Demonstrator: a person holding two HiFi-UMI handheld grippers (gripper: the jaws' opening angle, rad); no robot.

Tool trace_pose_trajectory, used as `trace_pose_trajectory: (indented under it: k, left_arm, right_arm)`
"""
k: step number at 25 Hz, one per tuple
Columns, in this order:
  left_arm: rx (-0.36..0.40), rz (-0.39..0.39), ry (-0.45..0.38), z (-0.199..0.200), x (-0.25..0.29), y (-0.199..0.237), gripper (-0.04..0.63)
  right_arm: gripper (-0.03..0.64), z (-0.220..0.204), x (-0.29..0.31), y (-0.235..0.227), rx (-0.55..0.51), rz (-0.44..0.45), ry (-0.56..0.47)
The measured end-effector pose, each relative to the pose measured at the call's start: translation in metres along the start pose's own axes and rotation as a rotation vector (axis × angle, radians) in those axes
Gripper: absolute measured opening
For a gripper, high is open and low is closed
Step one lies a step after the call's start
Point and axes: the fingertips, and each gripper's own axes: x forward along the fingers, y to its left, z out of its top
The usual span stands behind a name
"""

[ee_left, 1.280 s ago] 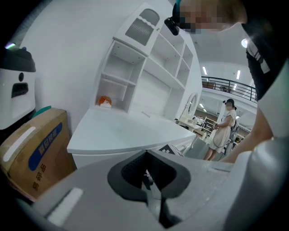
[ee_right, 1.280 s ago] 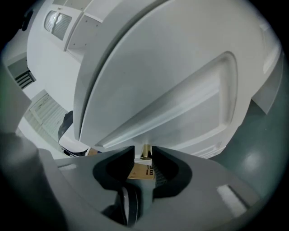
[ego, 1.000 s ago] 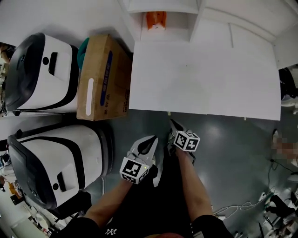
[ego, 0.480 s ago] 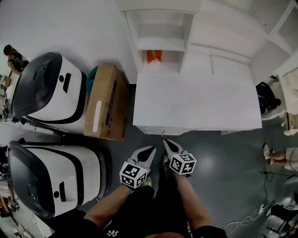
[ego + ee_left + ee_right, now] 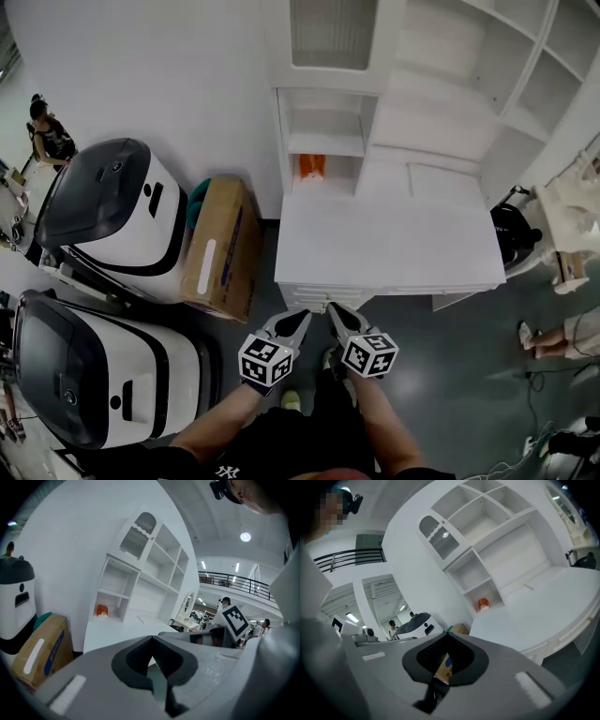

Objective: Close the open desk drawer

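The white desk [image 5: 389, 248] with its shelf unit stands ahead of me. Its drawer fronts [image 5: 307, 297] show under the front edge at the left; I cannot tell from here how far any drawer stands out. My left gripper [image 5: 301, 318] and right gripper [image 5: 335, 310] are side by side just below that edge, both shut and empty, tips pointing at the desk. In the left gripper view the shut jaws [image 5: 151, 656] face the desk top [image 5: 117, 631]. In the right gripper view the jaws [image 5: 445, 656] are shut, with the desk's front edge [image 5: 576, 626] at the right.
A cardboard box [image 5: 217, 251] lies left of the desk, beside two large white-and-black machines [image 5: 111, 214] [image 5: 80, 375]. An orange object [image 5: 312, 167] sits in a low shelf cubby. A dark item [image 5: 514, 232] is right of the desk. People are at far left [image 5: 49, 136] and far right [image 5: 555, 333].
The head view has tilted up and drawn back, so more of the shelf unit shows. Both grippers stay shut and have come up close to the desk's front edge.
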Motion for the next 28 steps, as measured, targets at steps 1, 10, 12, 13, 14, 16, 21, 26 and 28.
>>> trace_pose_trajectory:
  k: [1, 10, 12, 13, 14, 16, 21, 26, 28]
  left_arm:
    - [0.000, -0.003, -0.012, 0.008, -0.004, -0.003, 0.000]
    - [0.048, -0.043, -0.100, 0.080, -0.038, -0.031, 0.000]
    - [0.054, -0.049, -0.115, 0.090, -0.048, -0.037, 0.000]
    - [0.056, -0.052, -0.123, 0.094, -0.052, -0.040, 0.000]
    - [0.059, -0.054, -0.132, 0.099, -0.056, -0.042, 0.000]
    - [0.065, -0.058, -0.148, 0.106, -0.064, -0.045, 0.000]
    - [0.091, -0.063, -0.175, 0.118, -0.077, -0.053, 0.000]
    - [0.121, -0.059, -0.202, 0.127, -0.087, -0.058, 0.000]
    - [0.126, -0.055, -0.211, 0.129, -0.091, -0.059, 0.000]
  right_arm:
    - [0.021, 0.009, -0.004, 0.007, -0.018, -0.001, -0.015]
    - [0.021, 0.068, -0.040, 0.066, -0.211, -0.020, -0.097]
    - [0.020, 0.075, -0.048, 0.079, -0.232, -0.023, -0.111]
    - [0.020, 0.078, -0.052, 0.083, -0.243, -0.029, -0.116]
    - [0.020, 0.081, -0.055, 0.087, -0.253, -0.037, -0.122]
    - [0.020, 0.087, -0.061, 0.095, -0.267, -0.045, -0.140]
    - [0.020, 0.101, -0.071, 0.111, -0.316, -0.055, -0.189]
    - [0.020, 0.105, -0.077, 0.123, -0.346, -0.060, -0.216]
    - [0.020, 0.105, -0.078, 0.126, -0.351, -0.058, -0.221]
